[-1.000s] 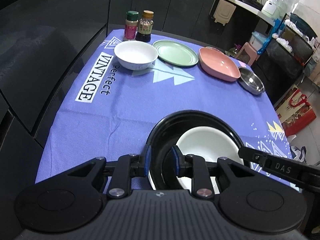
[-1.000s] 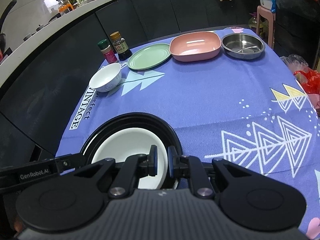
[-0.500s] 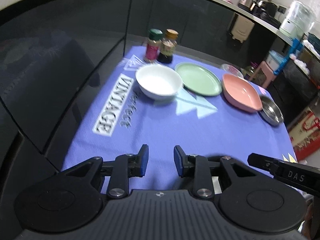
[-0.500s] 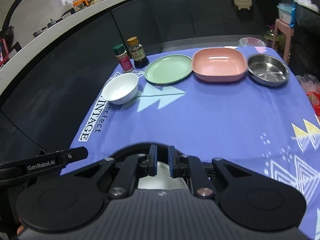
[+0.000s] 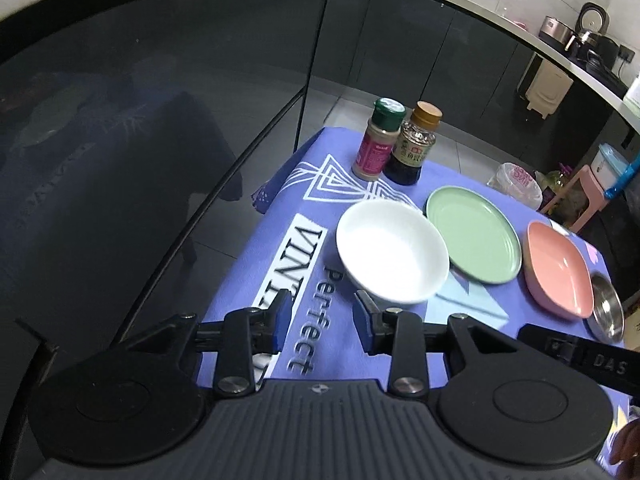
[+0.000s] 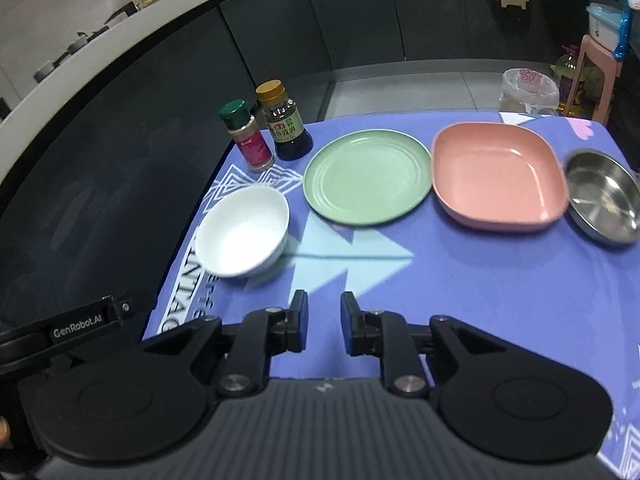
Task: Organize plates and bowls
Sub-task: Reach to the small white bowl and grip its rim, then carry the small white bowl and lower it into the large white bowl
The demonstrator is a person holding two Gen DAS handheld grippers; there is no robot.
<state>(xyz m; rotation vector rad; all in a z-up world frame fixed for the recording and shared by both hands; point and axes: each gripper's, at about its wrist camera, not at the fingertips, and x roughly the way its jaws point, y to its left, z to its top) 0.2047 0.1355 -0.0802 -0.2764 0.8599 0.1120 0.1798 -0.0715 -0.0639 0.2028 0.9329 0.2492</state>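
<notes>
1. Key relation – the white bowl [image 5: 392, 250] lies just ahead of the left gripper [image 5: 322, 308] and slightly to its right, with its near rim close above the right-hand finger in the left wrist view. The bowl is round, so no long axis constrains the approach.
2. Nearer hand – judged from both views, the left gripper is the closer one. From the right gripper [image 6: 324, 304] the bowl lies ahead and well off to the left.
3. Left fingers – parted and opening, with nothing between them but cloth.
4. Right fingers – drawn together to a narrow slit and holding nothing.
5. Remaining tableware – a row runs rightward from the bowl: green plate [image 5: 474, 234], pink dish [image 5: 558, 268], steel bowl [image 5: 608, 306]. Each sits just beside the next. All stand upright and empty.
6. Probable next move – a pinch on the near rim of the white bowl. This calls for the left fingers to shift slightly right and straddle the wall.
7. Surface – a purple printed cloth [image 6: 480, 280] covers the worktop. It may slide or wrinkle under a dragged bowl.
8. Obstacles – a spice jar [image 5: 380, 140] and a sauce bottle [image 5: 416, 144] stand touching at the far corner, behind the bowl.
9. Room – dark glossy cabinet fronts curve around the worktop beneath a pale counter carrying kitchen appliances.
</notes>
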